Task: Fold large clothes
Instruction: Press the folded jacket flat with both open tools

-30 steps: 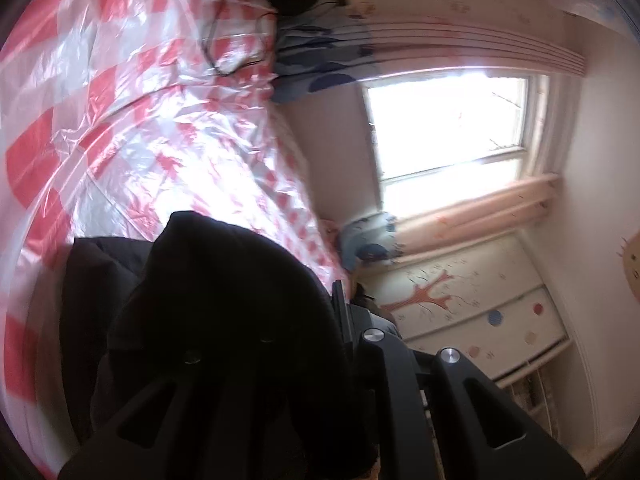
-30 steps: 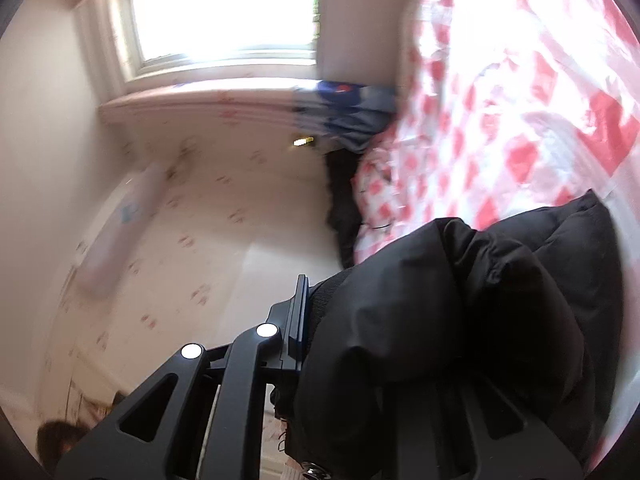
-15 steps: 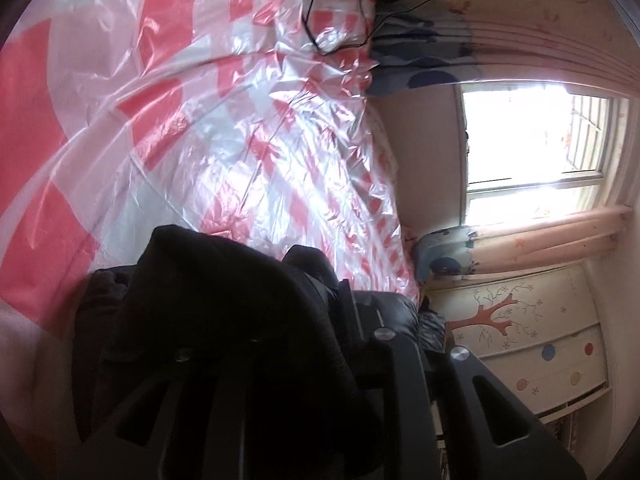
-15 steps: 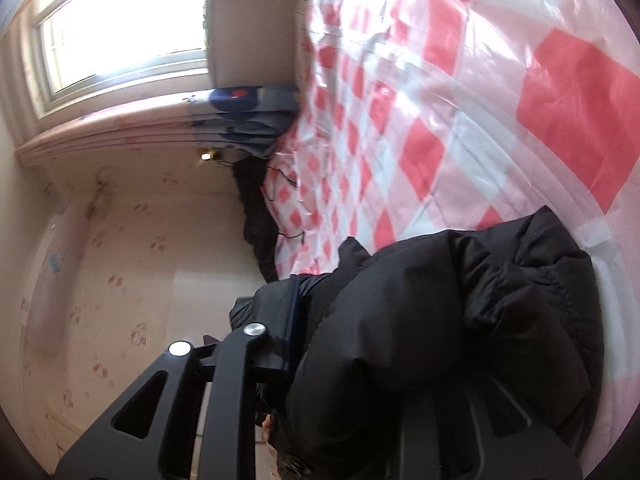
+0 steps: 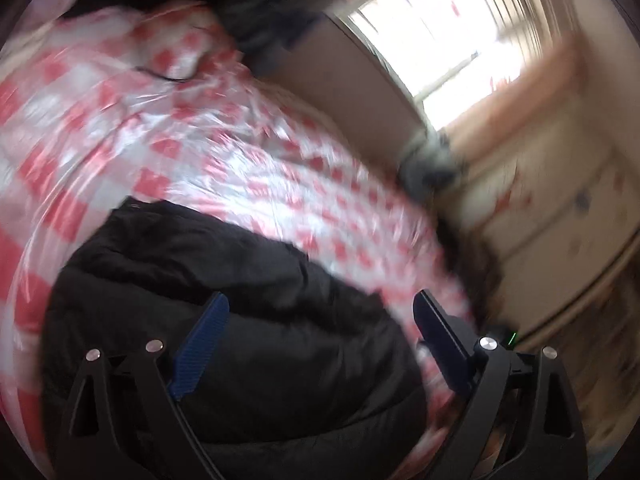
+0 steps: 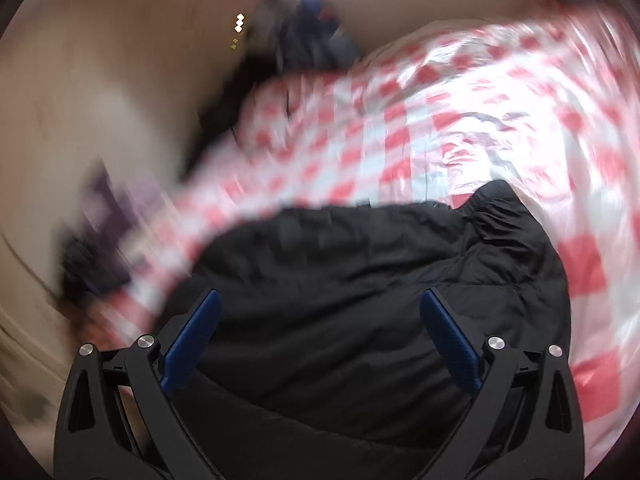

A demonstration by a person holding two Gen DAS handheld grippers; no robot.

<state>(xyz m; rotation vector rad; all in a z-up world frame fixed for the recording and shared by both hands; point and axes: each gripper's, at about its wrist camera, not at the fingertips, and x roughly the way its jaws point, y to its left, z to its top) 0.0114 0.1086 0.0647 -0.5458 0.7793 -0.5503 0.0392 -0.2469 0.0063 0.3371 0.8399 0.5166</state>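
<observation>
A black padded jacket lies folded on a bed under a red-and-white checked plastic sheet. In the left wrist view my left gripper hangs over the jacket, its jaws opening wide, blue pads clear of the cloth. The right wrist view shows the same jacket on the sheet. My right gripper hovers above it, jaws opening, nothing pressed between the blue pads. Both views are motion-blurred.
A bright window and pale wall stand beyond the bed on the right of the left wrist view. Dark clothing is heaped at the bed's far end. A thin black cable lies on the sheet. Floor and clutter lie left of the bed.
Both grippers were shut on bunched black jacket fabric; now both have let go and stand wide apart. Both cameras have rolled and drawn back, and the jacket rests on the bed.
</observation>
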